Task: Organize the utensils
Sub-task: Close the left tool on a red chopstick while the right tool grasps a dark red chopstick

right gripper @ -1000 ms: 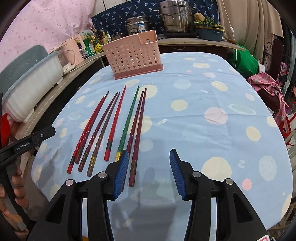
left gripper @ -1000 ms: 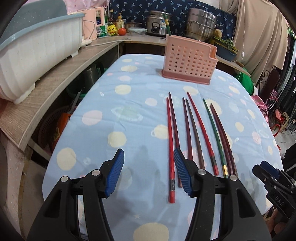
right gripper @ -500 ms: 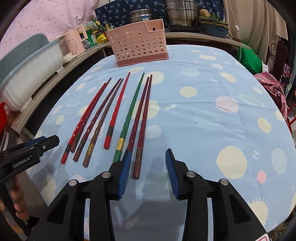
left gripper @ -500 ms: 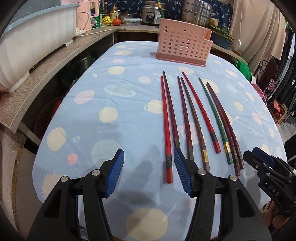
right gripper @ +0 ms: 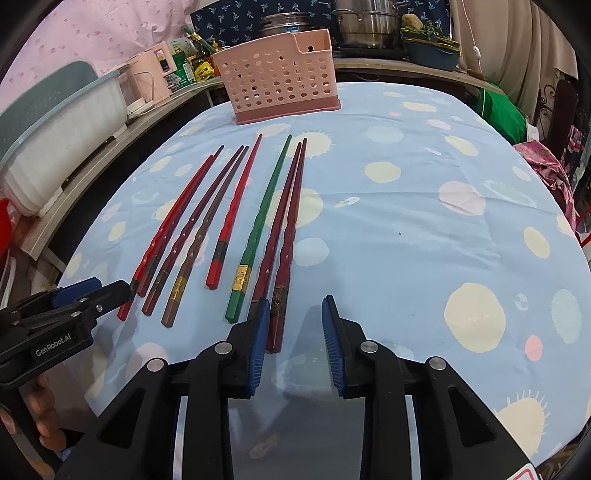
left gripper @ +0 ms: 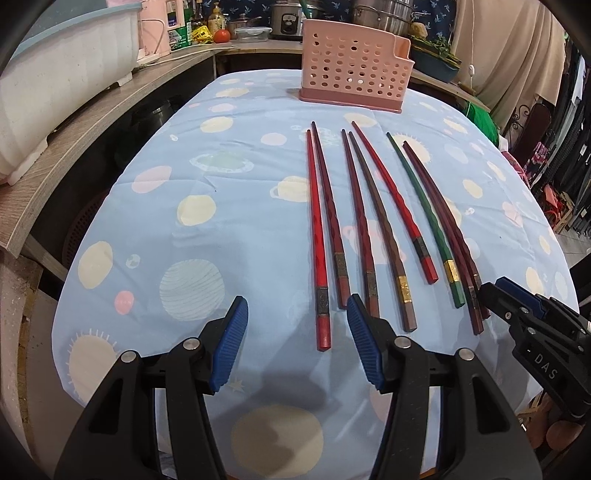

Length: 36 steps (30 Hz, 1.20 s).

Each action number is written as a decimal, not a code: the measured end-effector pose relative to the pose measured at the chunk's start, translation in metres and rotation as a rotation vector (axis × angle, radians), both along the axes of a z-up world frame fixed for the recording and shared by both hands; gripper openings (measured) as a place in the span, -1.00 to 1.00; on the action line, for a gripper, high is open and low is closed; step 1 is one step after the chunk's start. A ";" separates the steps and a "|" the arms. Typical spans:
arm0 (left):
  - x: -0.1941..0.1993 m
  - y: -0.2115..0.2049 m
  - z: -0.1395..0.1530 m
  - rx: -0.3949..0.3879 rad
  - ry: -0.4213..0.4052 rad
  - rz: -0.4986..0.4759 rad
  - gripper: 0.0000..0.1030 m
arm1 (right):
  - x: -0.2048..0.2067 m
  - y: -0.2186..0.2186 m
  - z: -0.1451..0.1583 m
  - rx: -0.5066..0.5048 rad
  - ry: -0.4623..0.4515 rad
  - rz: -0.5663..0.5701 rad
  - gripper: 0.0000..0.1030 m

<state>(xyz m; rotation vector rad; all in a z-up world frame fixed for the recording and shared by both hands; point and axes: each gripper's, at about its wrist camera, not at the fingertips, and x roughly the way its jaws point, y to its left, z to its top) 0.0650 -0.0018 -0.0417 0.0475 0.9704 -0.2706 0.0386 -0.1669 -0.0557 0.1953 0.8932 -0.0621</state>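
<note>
Blue-padded, the right gripper [right gripper: 293, 332] is closing with nothing pinched yet, the butt of the rightmost dark red chopstick [right gripper: 282, 273] lying between its jaws. All 8 chopsticks run lengthwise toward the pink basket [right gripper: 277, 83]; the left gripper [left gripper: 297, 334] hangs half-open over the red chopstick [left gripper: 317, 251] at the other end of the row

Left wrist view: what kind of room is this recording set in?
Most likely a home kitchen or dining corner: a rice cooker and steel pots on the counter, and chopsticks laid before a pink utensil basket.
</note>
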 end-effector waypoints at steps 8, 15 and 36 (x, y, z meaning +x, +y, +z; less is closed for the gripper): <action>0.000 -0.001 -0.006 0.004 0.014 -0.001 0.03 | 0.001 0.003 -0.002 -0.017 -0.001 0.002 -0.51; 0.001 0.000 -0.011 0.025 0.009 0.006 0.03 | 0.001 0.002 -0.002 -0.020 -0.003 0.001 -0.54; 0.007 0.009 -0.010 0.028 0.004 0.018 -0.83 | 0.001 -0.008 -0.003 -0.006 -0.010 -0.018 -0.86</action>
